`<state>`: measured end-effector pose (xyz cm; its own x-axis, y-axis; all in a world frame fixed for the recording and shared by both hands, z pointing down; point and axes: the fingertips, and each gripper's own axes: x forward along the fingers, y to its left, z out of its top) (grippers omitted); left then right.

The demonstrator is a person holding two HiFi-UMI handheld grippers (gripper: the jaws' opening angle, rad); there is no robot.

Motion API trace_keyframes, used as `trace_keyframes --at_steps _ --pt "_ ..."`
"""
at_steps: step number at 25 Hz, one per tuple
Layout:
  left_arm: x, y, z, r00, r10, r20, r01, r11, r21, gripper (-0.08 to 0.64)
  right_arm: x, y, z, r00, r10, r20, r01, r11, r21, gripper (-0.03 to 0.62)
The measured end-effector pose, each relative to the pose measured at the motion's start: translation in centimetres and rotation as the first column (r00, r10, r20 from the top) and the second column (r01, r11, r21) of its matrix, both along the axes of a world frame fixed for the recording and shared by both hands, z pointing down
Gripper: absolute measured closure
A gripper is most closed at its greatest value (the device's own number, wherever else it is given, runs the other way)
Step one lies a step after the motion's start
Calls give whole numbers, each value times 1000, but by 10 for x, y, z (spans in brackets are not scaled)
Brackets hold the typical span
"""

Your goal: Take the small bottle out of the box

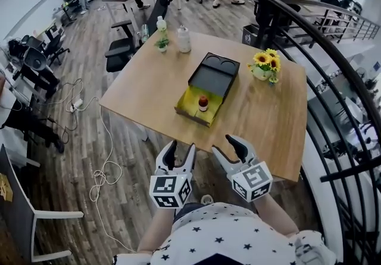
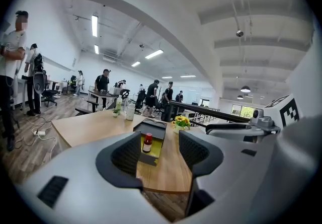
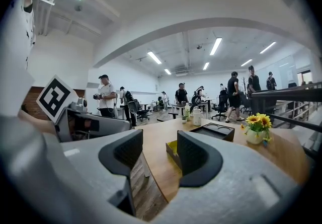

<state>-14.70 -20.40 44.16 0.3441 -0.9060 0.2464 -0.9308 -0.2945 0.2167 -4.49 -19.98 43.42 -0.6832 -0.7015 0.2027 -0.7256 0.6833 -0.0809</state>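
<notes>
A small brown bottle with a red cap stands upright in the yellow-lined tray of an open dark box on the wooden table. The box's lid lies open behind the tray. My left gripper hovers open before the table's near edge, the bottle framed between its jaws from afar. My right gripper is open too, beside it, near the table's edge. Neither touches the box. In the right gripper view the bottle is hidden behind a jaw.
A vase of sunflowers stands right of the box. A white jar and a small plant sit at the table's far corner. A black railing curves at the right. Cables lie on the floor; several people stand further off.
</notes>
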Motion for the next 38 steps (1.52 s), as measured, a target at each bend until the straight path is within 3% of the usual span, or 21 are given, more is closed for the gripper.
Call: trace_keyframes --at_steps 11,22,38 --pt "1 -57 21 999 41 8 -41 999 -29 344 6 -31 15 999 47 -18 -48 998 -30 397" --pt "23 -120 35 998 61 14 -60 997 -40 344 14 -82 23 1000 27 -9 -27 999 -43 397" --pt "56 -214 97 987 125 98 -107 980 -170 344 34 -160 50 999 37 0 -37 993 -110 397"
